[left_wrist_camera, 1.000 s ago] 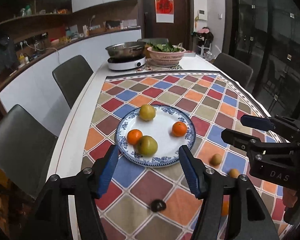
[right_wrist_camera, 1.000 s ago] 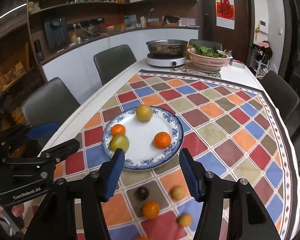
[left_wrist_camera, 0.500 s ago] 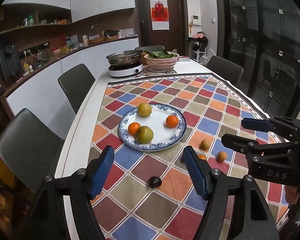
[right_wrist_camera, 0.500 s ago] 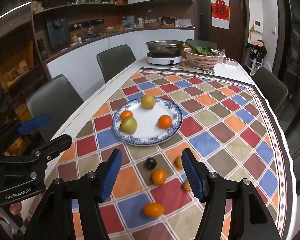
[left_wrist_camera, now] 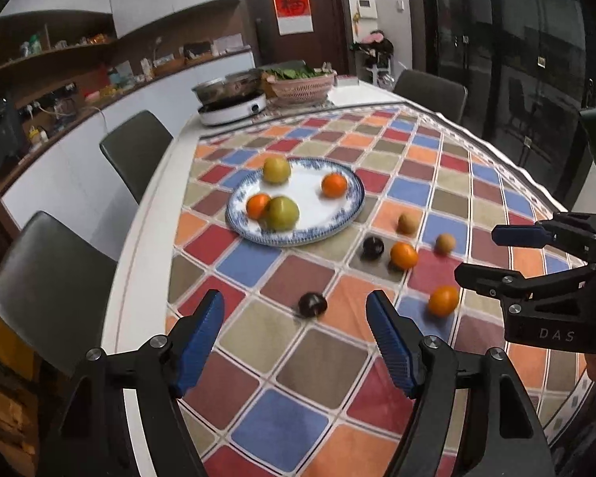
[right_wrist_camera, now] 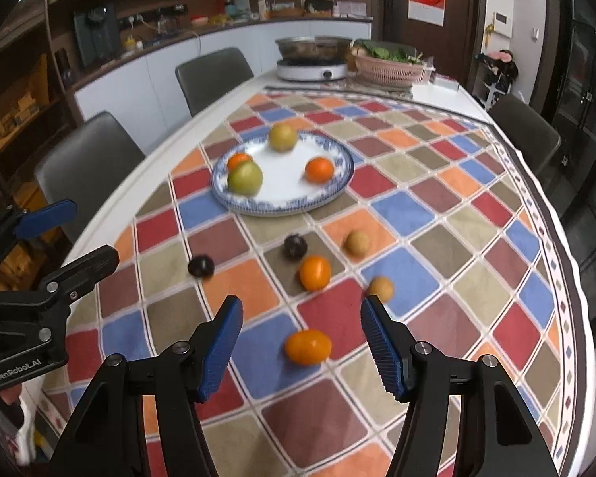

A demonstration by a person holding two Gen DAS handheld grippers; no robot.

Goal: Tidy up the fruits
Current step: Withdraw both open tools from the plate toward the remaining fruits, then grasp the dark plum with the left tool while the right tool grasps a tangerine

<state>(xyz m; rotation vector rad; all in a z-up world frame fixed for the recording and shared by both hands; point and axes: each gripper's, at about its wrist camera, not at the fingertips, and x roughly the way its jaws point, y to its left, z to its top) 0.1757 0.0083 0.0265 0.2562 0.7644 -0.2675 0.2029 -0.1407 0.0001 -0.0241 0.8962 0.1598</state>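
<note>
Approach step. Left gripper (left_wrist_camera: 296, 332) and right gripper (right_wrist_camera: 301, 332) both empty, fingers apart. Dark plum (left_wrist_camera: 312, 304) ahead between left fingers; orange (right_wrist_camera: 308, 346) between right fingers. Next: descend, close, carry to plate (right_wrist_camera: 339, 183).

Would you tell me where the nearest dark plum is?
In the left wrist view the dark plum lies on the checked tablecloth between the open left gripper fingers, near the plate.
</note>
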